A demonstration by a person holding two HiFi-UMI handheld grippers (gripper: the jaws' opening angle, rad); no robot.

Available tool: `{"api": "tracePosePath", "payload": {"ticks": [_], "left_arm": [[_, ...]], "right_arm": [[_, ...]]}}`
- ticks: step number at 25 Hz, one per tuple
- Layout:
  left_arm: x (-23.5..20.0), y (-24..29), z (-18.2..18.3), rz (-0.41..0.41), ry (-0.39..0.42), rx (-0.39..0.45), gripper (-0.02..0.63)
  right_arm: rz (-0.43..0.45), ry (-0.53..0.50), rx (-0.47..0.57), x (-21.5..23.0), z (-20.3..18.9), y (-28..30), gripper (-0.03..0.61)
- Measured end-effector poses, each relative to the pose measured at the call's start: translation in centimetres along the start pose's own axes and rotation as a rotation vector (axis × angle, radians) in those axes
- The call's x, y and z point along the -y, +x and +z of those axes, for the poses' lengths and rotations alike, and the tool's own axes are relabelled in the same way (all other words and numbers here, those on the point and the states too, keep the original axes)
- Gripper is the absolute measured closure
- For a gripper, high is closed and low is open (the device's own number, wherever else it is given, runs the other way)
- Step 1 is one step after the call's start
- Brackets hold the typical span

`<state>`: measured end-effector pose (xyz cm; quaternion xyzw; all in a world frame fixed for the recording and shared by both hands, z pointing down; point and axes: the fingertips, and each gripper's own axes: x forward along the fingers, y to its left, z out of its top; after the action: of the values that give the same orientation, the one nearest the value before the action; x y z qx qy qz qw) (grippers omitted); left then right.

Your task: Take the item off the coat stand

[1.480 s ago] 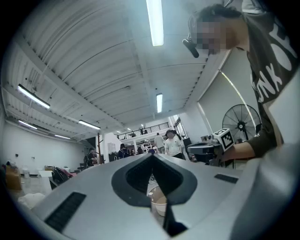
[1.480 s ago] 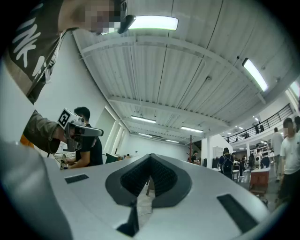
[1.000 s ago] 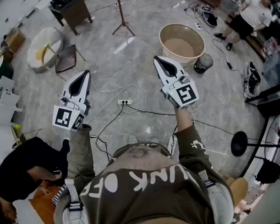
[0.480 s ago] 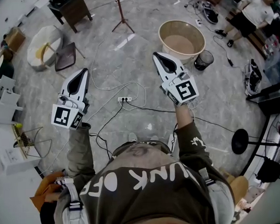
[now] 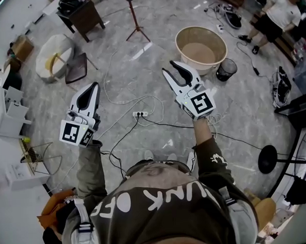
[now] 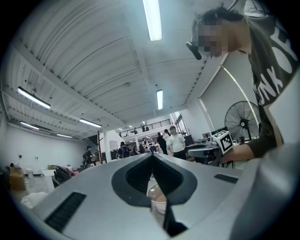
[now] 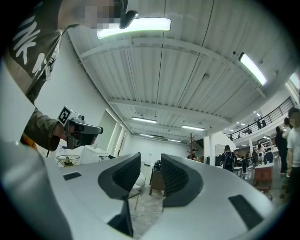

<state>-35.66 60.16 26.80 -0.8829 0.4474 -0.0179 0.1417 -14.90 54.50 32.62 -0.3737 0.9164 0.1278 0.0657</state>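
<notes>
The coat stand is a thin red-brown pole on a tripod foot, far ahead at the top of the head view. Its top runs out of frame there, and I cannot make out any item on it. It also shows small and distant in the right gripper view as the coat stand. My left gripper is held out over the floor, shut and empty, its tips meeting in the left gripper. My right gripper has just been opening. A narrow gap stands in the right gripper with nothing in it.
A big beige tub and a black bin stand ahead on the right. A power strip with trailing cables lies on the floor between the grippers. A dark table, a white round seat and a person are farther off.
The right gripper's jaws have parted from shut to a narrow gap. Both grippers have shifted a little over the floor. The person in black at lower left has gone from view.
</notes>
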Motion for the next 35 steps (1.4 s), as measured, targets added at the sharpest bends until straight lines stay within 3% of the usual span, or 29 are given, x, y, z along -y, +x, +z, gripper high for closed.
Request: {"api": "tracePosePath", "payload": {"ticks": [4,10,21,27,35], "left_arm": [[1.1,0.5,0.4,0.012,0.012,-0.016,0.609],[2.5,1.1,0.3,0.027,0.014,-0.038,0.609],[0.0,2.6,-2.9,0.025,-0.017,-0.065,0.609],[-4.8,5.3,-6.5,0.015,-0.067,-0.020,0.609],[-14.7,8.0,-9.7,-0.015,-0.096,0.028,0.609]], "right_arm": [[0.003,0.016,0.009,1.0,-0.2,-1.0,0.407],[0.017,0.039,0.015,2.0,-0.8,-2.0,0.312],[0.021,0.073,-0.034,3.3,-4.1,0.9,-0.004],[0.012,0.038,-0.091,4.8,-6.2,5.5,-0.015],[-0.032,0.000,-0.136,6.3,-6.6,15.7,-0.015]]}}
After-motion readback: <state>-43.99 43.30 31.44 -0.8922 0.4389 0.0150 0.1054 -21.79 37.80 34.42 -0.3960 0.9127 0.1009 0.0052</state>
